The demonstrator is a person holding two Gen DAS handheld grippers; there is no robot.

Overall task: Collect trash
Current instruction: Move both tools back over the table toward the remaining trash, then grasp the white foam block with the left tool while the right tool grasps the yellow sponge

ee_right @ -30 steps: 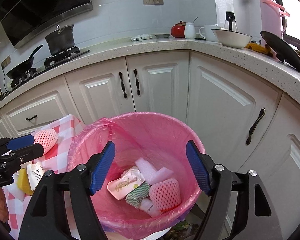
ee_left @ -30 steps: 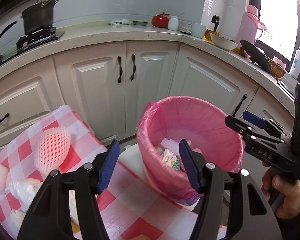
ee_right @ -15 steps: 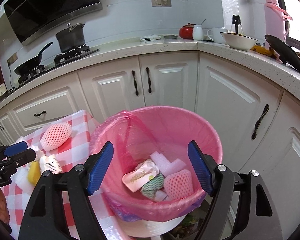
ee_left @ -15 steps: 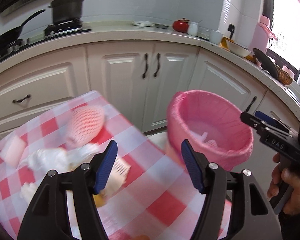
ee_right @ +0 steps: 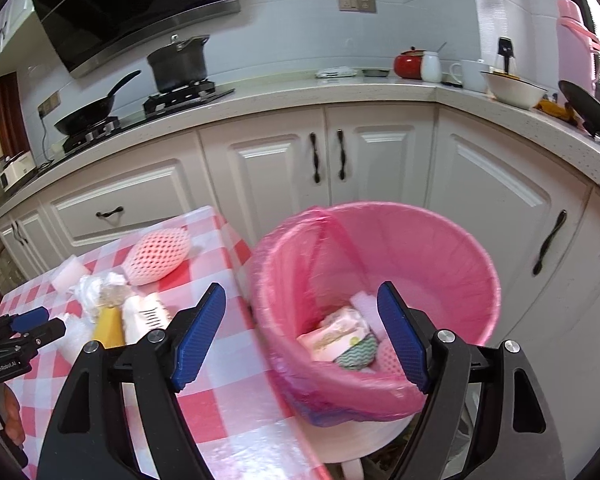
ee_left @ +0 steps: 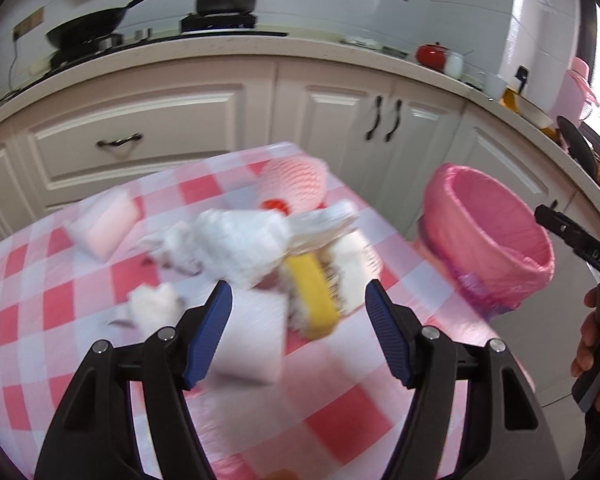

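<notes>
Left gripper [ee_left: 298, 336] over table [ee_left: 80, 300] beside bin [ee_right: 380, 280], jaws opening, empty, white block [ee_left: 252, 340] beneath. Right gripper [ee_right: 300, 336] above bin, spread, empty.

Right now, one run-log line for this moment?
left claw: opening, empty, over table trash | right claw: empty, open, by pink bin | yellow item: on table

At the upper left you see a black frying pan [ee_right: 88, 110] beside a dark metal pot [ee_right: 178, 64] on the stove. A round red pot [ee_right: 408, 65] sits upper right.
</notes>
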